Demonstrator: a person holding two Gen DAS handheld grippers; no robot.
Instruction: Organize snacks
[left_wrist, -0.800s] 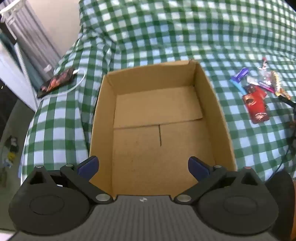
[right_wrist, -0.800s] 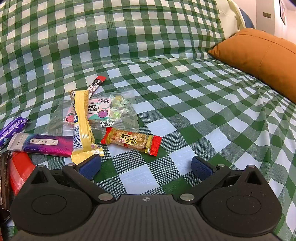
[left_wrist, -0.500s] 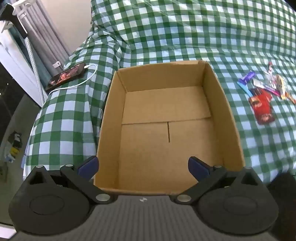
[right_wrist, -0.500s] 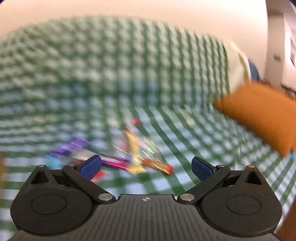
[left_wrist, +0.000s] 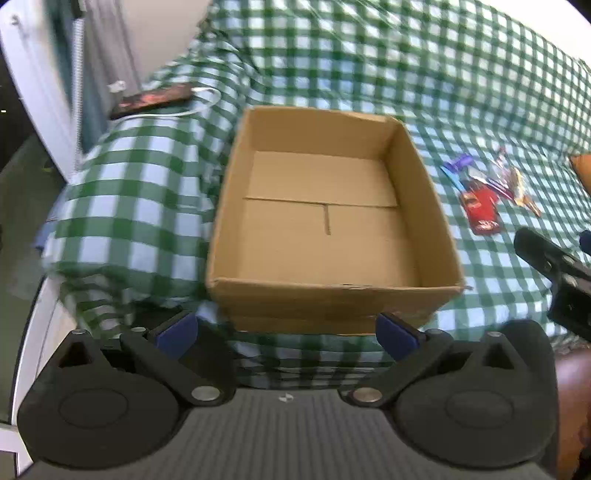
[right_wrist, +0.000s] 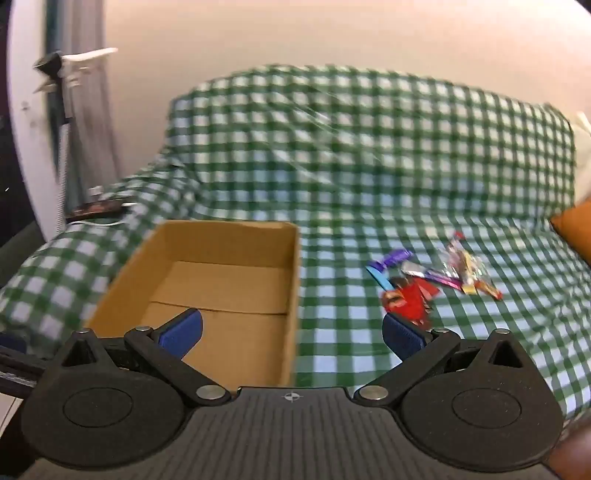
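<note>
An empty open cardboard box (left_wrist: 328, 221) sits on a green checked cover (left_wrist: 147, 192); it also shows in the right wrist view (right_wrist: 221, 288). A small heap of wrapped snacks (left_wrist: 484, 188) lies to its right, with a red packet (right_wrist: 410, 299), a purple bar (right_wrist: 393, 258) and clear candy bags (right_wrist: 461, 264). My left gripper (left_wrist: 286, 332) is open and empty, held back from the box's near wall. My right gripper (right_wrist: 291, 332) is open and empty, well back from box and snacks. Part of the right gripper shows at the left wrist view's right edge (left_wrist: 554, 266).
A phone (left_wrist: 151, 99) with a white cable (left_wrist: 199, 105) lies on the cover's far left arm. An orange cushion (right_wrist: 576, 229) sits at the right. A white stand (right_wrist: 70, 70) and curtain are at the far left, with floor below.
Both grippers have pulled back and up. The left now sees the whole box from outside its near wall. The right swung left and away from the snacks, now small and distant.
</note>
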